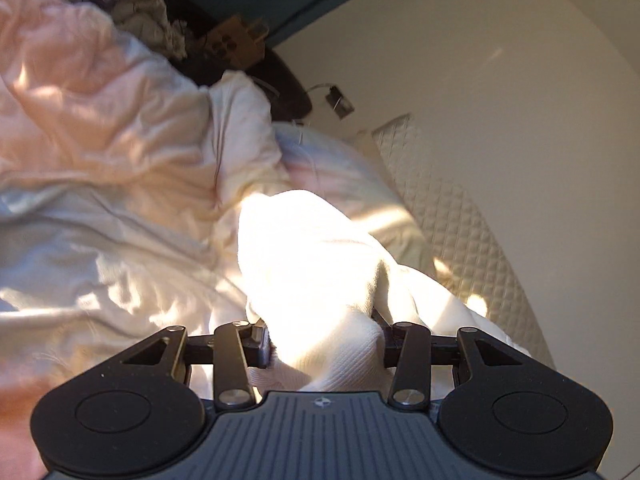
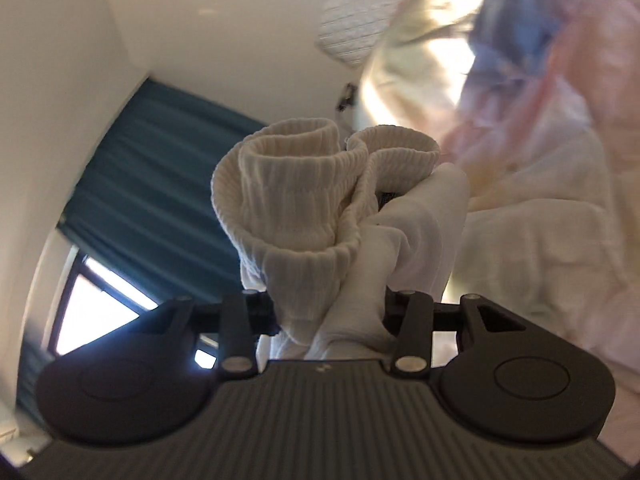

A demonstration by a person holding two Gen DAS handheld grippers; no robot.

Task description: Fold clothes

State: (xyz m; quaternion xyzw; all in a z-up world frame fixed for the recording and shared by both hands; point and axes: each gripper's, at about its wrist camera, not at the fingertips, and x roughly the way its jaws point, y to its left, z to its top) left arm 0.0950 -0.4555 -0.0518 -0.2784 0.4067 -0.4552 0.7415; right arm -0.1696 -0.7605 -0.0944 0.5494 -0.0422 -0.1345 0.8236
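socks (image 2: pixel 320 208) clamped by right gripper (image 2: pixel 330 316), cuffs paired for folding; left gripper (image 1: pixel 324 340) clamped on far end, held taut.

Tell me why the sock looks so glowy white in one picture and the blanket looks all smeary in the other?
Left wrist view: sunlight hits the white sock in the left gripper, washing out its knit. Right wrist view: the ribbed socks in the right gripper are sharp, while the pink bedding is blurred.
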